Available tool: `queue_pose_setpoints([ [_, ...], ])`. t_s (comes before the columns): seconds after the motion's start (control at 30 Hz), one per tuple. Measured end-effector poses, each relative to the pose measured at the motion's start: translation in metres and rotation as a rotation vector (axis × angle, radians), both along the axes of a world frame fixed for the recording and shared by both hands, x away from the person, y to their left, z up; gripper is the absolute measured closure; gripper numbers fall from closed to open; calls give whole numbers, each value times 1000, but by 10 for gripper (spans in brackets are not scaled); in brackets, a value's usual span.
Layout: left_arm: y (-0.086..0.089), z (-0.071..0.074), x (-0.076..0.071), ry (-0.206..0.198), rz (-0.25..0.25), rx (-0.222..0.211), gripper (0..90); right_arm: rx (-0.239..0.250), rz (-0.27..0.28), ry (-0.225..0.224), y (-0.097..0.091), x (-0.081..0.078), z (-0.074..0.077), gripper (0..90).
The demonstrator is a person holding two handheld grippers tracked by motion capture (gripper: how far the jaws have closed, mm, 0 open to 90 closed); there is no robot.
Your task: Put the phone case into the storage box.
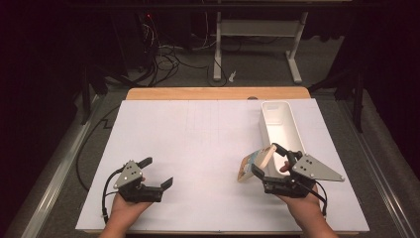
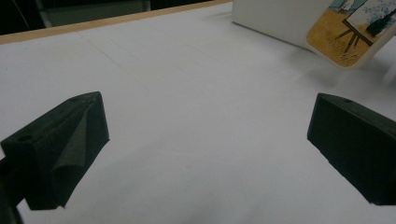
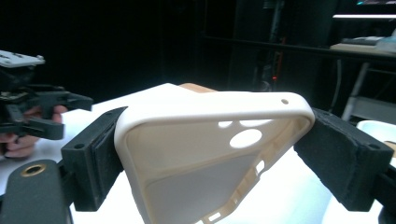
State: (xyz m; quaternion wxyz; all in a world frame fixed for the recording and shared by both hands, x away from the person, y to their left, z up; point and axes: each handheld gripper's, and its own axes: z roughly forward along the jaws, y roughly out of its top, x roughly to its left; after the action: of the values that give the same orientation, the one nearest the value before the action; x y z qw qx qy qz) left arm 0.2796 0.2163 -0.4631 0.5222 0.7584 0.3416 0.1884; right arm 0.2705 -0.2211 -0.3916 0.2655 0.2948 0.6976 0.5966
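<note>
A cream phone case (image 1: 254, 164) with a painted picture on its back hangs tilted just above the white table sheet (image 1: 198, 148). My right gripper (image 1: 267, 159) is shut on the case's two long sides. In the right gripper view the case's hollow inside (image 3: 187, 158) with its camera cutouts faces the camera, and the pads (image 3: 100, 154) press on both edges. My left gripper (image 1: 157, 172) rests at the front left with its jaws wide apart and nothing between them. In the left gripper view the jaws (image 2: 208, 107) frame bare sheet, with the picture side of the case (image 2: 348, 35) at the upper right.
A long white tray (image 1: 282, 121) lies at the back right, just beyond the case; its wall (image 2: 275, 18) also appears in the left gripper view. The wooden table edge (image 1: 218, 93) runs along the back. Desk legs and cables stand on the dark floor behind.
</note>
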Motion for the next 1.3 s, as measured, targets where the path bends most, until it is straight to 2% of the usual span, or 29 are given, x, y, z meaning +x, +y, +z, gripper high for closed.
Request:
queue_pose_setpoints([
  [0.17,0,0,0,2,-4,-3,3,-17,-21,-18,0,-1,0,132],
  [0.47,0,0,0,-2,-4,0,3,4,-14,-19,-1,-2,5,132],
  [0.97,0,-1,0,-10,-2,10,3,47,-26,-79,-9,-11,24,131],
  [1.3,-2,-1,0,-14,-8,16,3,67,-58,-107,-21,-12,32,131],
])
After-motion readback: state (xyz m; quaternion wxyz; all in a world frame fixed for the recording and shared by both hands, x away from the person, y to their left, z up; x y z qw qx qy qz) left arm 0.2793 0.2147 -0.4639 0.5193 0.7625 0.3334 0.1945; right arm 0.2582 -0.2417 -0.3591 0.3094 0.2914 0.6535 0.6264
